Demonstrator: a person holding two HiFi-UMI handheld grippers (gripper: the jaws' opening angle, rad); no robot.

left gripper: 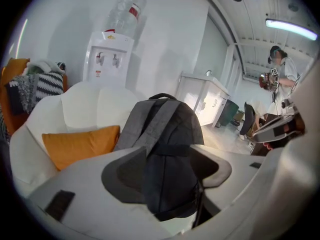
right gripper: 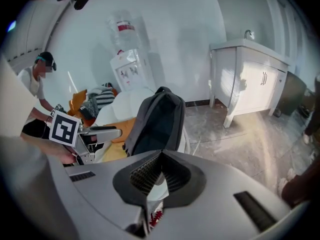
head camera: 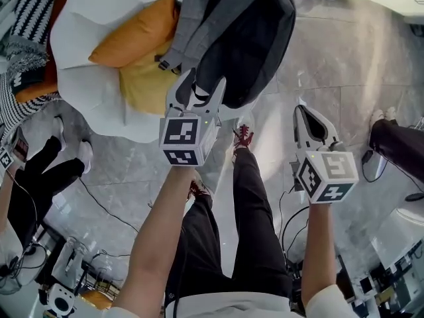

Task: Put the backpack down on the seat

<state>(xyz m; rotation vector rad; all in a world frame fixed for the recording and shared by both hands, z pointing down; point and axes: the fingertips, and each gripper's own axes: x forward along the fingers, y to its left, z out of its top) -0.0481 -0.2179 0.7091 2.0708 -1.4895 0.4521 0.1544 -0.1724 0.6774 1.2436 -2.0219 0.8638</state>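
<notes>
Office-lab lounge: water dispenser (left gripper: 107,56), sink cabinet (right gripper: 250,81), cables (head camera: 101,203) across tiled floor (head camera: 331,65).

1. Dark trousers (head camera: 255,230); shoes (head camera: 243,136) with red laces.
2. White top with short white sleeves (head camera: 331,303).
3. The left gripper (head camera: 204,81) and right gripper (head camera: 303,111) are pale grey with dark ribbed pads.
4. Each carries a white cube (head camera: 187,140) with black square markers.

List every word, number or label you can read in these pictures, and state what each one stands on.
No text can be read anywhere.
Red label on the water bottle: too small and blurred to read.
Marker cubes: black-and-white square patterns only, no letters or numbers.
</notes>
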